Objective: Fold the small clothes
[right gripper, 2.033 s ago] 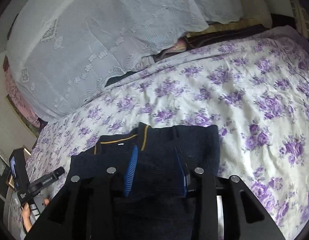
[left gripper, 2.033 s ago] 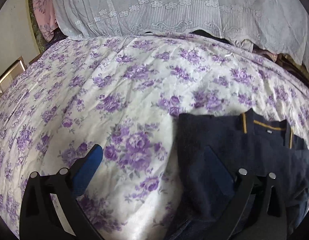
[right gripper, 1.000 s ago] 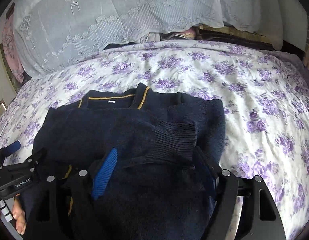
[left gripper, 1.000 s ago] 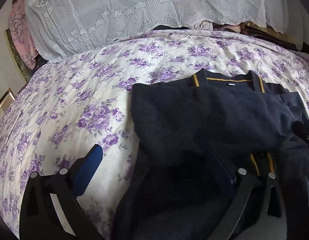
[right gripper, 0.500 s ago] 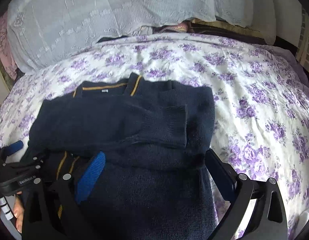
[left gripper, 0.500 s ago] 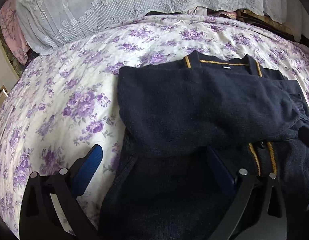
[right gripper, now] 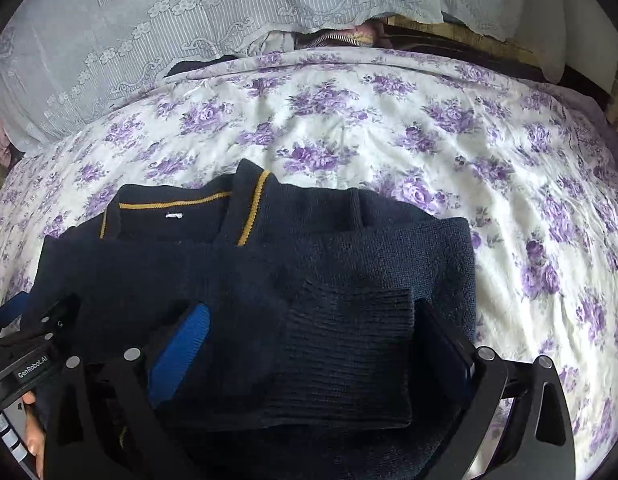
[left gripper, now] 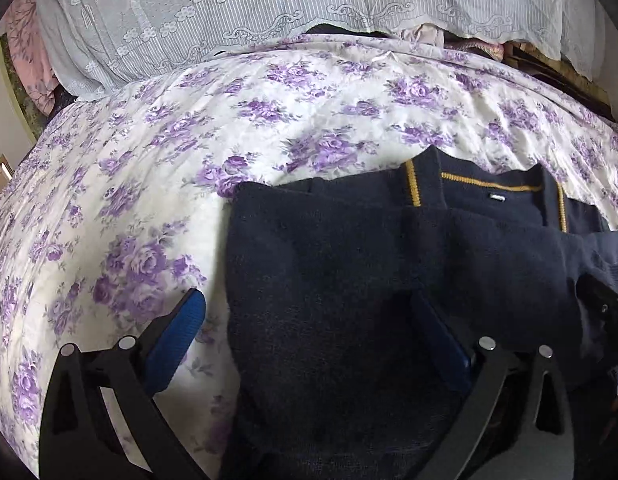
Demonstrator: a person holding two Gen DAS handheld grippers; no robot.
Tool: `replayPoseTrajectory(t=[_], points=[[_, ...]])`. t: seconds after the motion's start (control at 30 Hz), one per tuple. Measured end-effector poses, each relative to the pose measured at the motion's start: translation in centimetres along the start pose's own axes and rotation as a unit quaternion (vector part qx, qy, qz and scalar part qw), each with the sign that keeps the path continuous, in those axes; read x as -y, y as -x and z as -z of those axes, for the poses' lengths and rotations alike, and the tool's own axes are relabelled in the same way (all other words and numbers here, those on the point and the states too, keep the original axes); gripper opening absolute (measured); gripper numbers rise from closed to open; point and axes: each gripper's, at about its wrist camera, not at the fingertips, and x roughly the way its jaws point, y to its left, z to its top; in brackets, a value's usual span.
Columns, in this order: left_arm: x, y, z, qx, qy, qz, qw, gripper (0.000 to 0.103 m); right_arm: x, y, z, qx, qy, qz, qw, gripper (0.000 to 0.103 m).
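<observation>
A navy knit sweater (left gripper: pixel 349 264) with a yellow-trimmed collar (left gripper: pixel 485 190) lies on the floral bedspread, its sleeves folded across the body. In the right wrist view the sweater (right gripper: pixel 213 264) shows a ribbed cuff (right gripper: pixel 349 344) on top. My left gripper (left gripper: pixel 313 332) is open, its jaws straddling the sweater's left edge low over the fabric. My right gripper (right gripper: pixel 317 344) is open, its jaws on either side of the cuff, just above it. The left gripper's body (right gripper: pixel 25 352) shows at the sweater's left edge.
The purple-flowered bedspread (left gripper: pixel 181 152) covers the bed, also seen to the right of the sweater (right gripper: pixel 509 184). White lace-covered pillows (left gripper: pixel 237 8) line the far side, with pink fabric (left gripper: pixel 25 40) at the far left.
Both grippers have come lower and closer over the sweater, which now lies with its sleeves folded in. Both stay open and hold nothing.
</observation>
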Motion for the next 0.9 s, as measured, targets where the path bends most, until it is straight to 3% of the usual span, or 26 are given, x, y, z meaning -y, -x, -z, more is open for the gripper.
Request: replayPoseTrajectory(t=[0.2, 0.5, 0.63, 0.7, 0.9], points=[[0.9, 1.6, 0.5, 0.032, -0.026, -0.027, 0.9988, 0.099, 0.6, 1.1, 0.5, 0.016, -0.011, -0.01, 1.0, 0.1], [0.5, 4.1, 1.4, 0.056, -0.015, -0.003, 0.9983, 0.098, 0.8, 4.0, 2.0, 0.046, -0.014, -0.021, 0.999, 0.1], [0.8, 4.0, 1.8, 0.048, -0.023, -0.006, 0.9986, 0.098, 0.2, 3.6, 2.7, 0.027, 0.004, -0.011, 1.0, 0.1], [1.1, 2.9, 2.0, 0.025, -0.031, -0.01, 0.9991, 0.099, -0.3, 2.8, 2.9, 0.01, 0.018, 0.0, 1.0, 0.1], [0.5, 2.1, 2.0, 0.008, -0.016, 0.008, 0.9998, 0.099, -0.5, 2.7, 3.1, 0.009, 0.019, -0.002, 1.0, 0.1]])
